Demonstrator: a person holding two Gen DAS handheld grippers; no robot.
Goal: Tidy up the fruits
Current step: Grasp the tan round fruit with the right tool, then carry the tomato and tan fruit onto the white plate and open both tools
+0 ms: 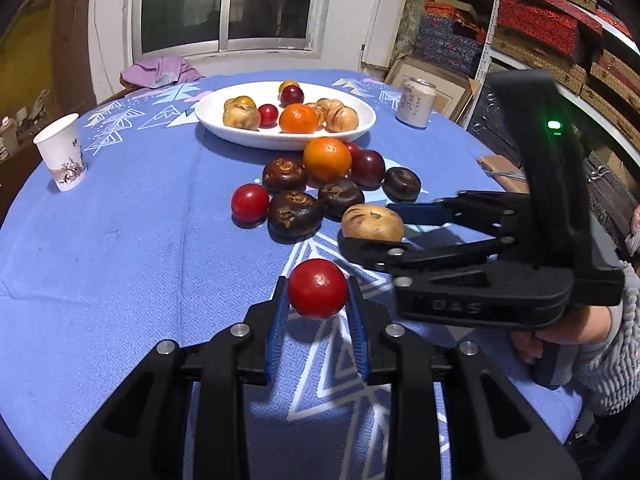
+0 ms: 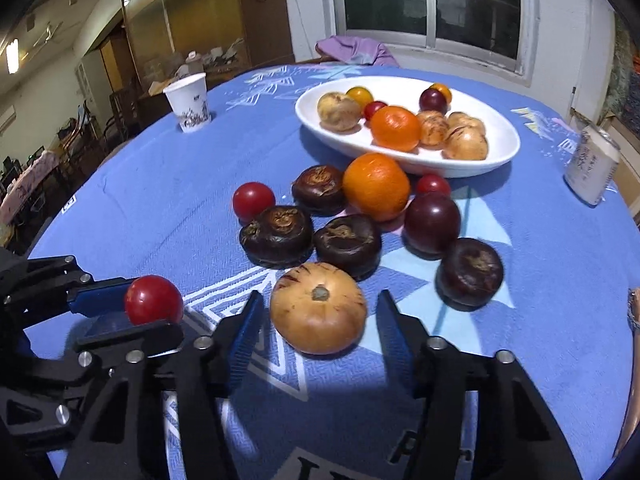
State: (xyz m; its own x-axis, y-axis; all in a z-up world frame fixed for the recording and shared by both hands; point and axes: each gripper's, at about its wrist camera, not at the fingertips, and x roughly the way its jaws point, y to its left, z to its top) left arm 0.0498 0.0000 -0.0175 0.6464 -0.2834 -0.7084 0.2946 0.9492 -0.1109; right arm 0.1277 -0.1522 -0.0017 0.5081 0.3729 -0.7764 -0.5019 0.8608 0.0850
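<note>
Up close, from the left wrist view, the left gripper (image 1: 318,300) had its jaws clamped on a red tomato (image 1: 317,289), held just above the blue-clothed desk (image 1: 120,260). Beyond the jaws and slightly right lay a tan fruit (image 1: 372,222), with the right gripper (image 1: 370,228) reaching in from the right, one finger on each side of it. Farther beyond sat the white plate (image 1: 248,136) of fruit.

From the right wrist view, the right gripper (image 2: 316,320) had its jaws partly open around the tan fruit (image 2: 318,308), which rested on the desk between the pads; a small gap showed on each side. Left of these jaws, the left gripper (image 2: 148,308) gripped the red tomato (image 2: 153,299). Ahead lay dark fruits (image 2: 347,242) and an orange (image 2: 376,186).
</note>
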